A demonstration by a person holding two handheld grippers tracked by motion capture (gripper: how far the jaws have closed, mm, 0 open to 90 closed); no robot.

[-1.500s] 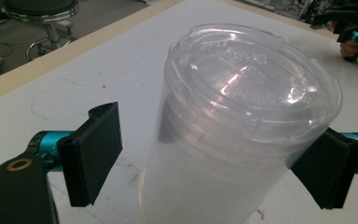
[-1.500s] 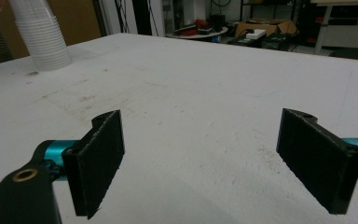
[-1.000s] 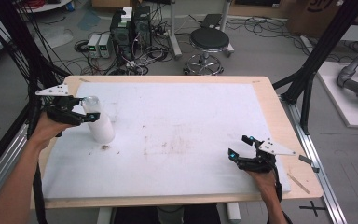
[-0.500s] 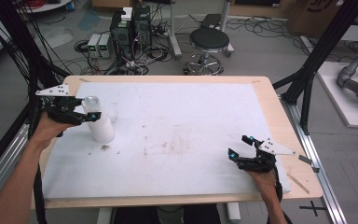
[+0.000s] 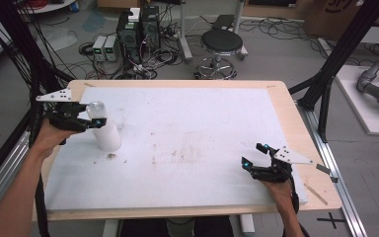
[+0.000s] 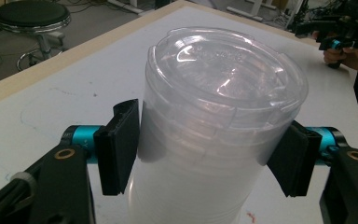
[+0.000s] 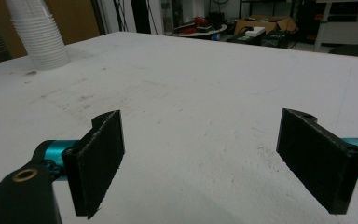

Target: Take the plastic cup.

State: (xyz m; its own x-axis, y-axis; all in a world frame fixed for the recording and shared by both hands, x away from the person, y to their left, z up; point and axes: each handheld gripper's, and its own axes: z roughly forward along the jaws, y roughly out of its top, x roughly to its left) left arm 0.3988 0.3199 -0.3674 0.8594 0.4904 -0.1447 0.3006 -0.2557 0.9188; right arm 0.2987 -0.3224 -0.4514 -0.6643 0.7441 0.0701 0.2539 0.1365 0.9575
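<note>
A tall stack of white plastic cups point(image 5: 107, 134) stands upside down on the left part of the white table top point(image 5: 197, 113), topped by clear cups with a clear lid-like end point(image 6: 223, 74). My left gripper point(image 5: 97, 121) is shut on the stack's upper clear part, one jaw pressed on each side point(image 6: 209, 154). At the near right of the table my right gripper point(image 5: 252, 154) is open and low over the surface, with nothing between its jaws point(image 7: 200, 158). The right gripper view has the cup stack point(image 7: 39, 35) far off at the top left.
Faint brown stains point(image 5: 177, 150) mark the middle of the table top. The wooden table edge point(image 5: 306, 133) runs around the white sheet. A stool point(image 5: 221, 42) and computer boxes point(image 5: 138, 27) stand on the floor behind. Black frame posts point(image 5: 333, 74) rise at the right.
</note>
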